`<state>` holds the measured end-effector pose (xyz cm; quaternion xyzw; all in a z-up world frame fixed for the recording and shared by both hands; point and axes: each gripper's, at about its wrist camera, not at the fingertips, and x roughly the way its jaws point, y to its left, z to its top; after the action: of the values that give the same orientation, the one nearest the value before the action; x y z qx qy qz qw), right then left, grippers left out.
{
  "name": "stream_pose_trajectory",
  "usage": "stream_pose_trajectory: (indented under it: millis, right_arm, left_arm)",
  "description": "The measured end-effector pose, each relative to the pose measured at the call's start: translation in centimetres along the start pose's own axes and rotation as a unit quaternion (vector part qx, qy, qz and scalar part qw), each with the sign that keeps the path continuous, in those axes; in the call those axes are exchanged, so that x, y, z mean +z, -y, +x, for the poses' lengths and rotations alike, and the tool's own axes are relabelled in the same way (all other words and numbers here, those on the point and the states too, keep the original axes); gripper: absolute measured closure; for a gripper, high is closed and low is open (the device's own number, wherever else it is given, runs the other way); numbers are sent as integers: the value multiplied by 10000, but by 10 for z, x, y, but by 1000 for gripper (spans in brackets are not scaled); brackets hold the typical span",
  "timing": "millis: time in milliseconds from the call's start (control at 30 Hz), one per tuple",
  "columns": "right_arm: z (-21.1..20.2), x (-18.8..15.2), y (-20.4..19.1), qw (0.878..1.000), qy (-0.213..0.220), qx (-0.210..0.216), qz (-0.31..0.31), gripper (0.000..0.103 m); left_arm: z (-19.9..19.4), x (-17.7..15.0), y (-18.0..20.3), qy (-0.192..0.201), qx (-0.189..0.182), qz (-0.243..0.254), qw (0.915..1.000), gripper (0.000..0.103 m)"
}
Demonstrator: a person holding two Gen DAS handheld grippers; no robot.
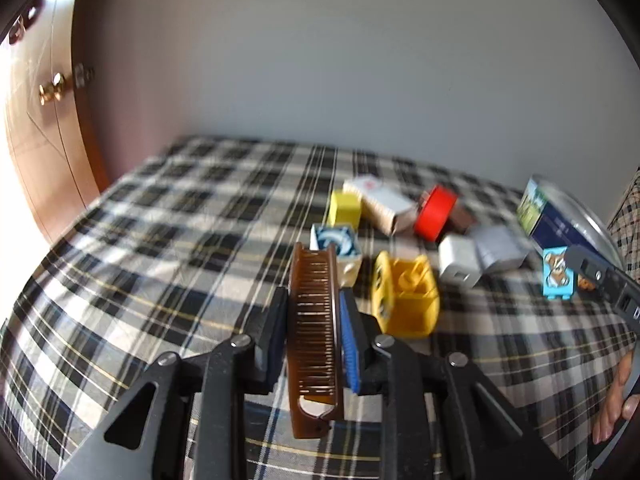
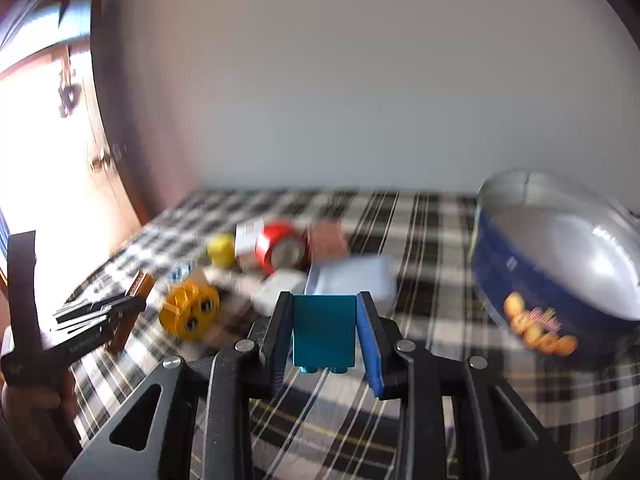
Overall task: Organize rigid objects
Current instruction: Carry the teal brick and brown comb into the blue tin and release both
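We see the tin (image 2: 560, 280) ahead and right of our right tool (image 2: 325, 332), which is clamped on a teal block (image 2: 323, 330). Our left tool (image 1: 314, 332), farther from it, grips a brown comb (image 1: 314, 332) lengthwise.

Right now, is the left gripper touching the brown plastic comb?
Touching. The left wrist view shows the left gripper shut on the brown plastic comb, both blue-padded fingers pressing its sides, with the comb lifted off the plaid cloth.
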<state>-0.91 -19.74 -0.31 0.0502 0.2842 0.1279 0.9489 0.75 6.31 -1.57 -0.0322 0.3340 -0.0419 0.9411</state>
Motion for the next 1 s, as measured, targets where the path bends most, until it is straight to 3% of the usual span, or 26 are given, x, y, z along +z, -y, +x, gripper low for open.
stream_pose_trajectory:
  millis: [133,300,467,700,1000]
  right_arm:
    - [-27,9,8,9975,704,-89,10,69]
    - [-45,19,18,9919,1213,-381,-64,69]
    - [-51,25,40,9888,1366,-601,45,69]
    - [-70,22,85,9706,1732,-1637,-330,69]
    - [-89,30,168,9666,1720,-1821,533,69]
  left_arm:
    - [-23,13,14,545,-138,151,9983,80]
    - [-43,27,32,967,-250,307,9945,80]
    - [-49,39,54,1103,-387,468,9920,80]
    - [-43,49,102,1160,-779,624,9882,80]
    - [-27,59,191,1210,-1364,1069,9774,80]
